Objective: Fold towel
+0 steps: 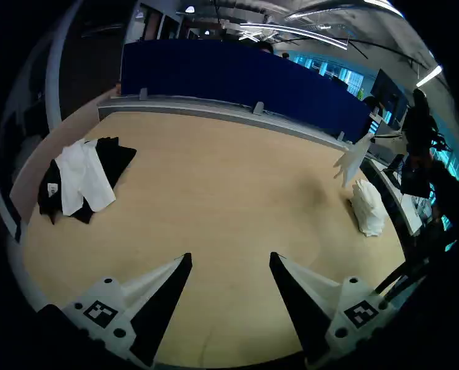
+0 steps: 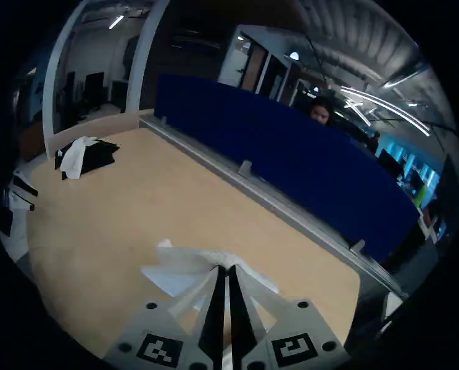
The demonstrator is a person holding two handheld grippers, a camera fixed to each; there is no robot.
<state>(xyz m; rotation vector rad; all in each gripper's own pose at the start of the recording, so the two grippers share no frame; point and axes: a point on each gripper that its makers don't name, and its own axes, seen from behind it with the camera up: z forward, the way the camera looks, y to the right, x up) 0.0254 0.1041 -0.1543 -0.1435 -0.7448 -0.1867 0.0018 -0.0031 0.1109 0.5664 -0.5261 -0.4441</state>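
Note:
My right gripper (image 2: 227,271) is shut, its two fingers pressed together. A white towel (image 2: 189,265) fans out from between the tips, above the wooden table (image 2: 137,203). In the left gripper view that towel (image 1: 351,161) hangs raised over the table's far right side, with a person's dark arm behind it. Just below it a folded white bundle (image 1: 368,208) lies on the table near the right edge. My left gripper (image 1: 229,256) stands open low over the table's near side, with nothing between its fingers.
A pile of black and white cloths (image 1: 81,176) (image 2: 81,155) lies at the table's left end. A blue partition (image 1: 242,77) (image 2: 291,154) runs along the far edge. A person sits behind it. Desks and monitors stand to the right.

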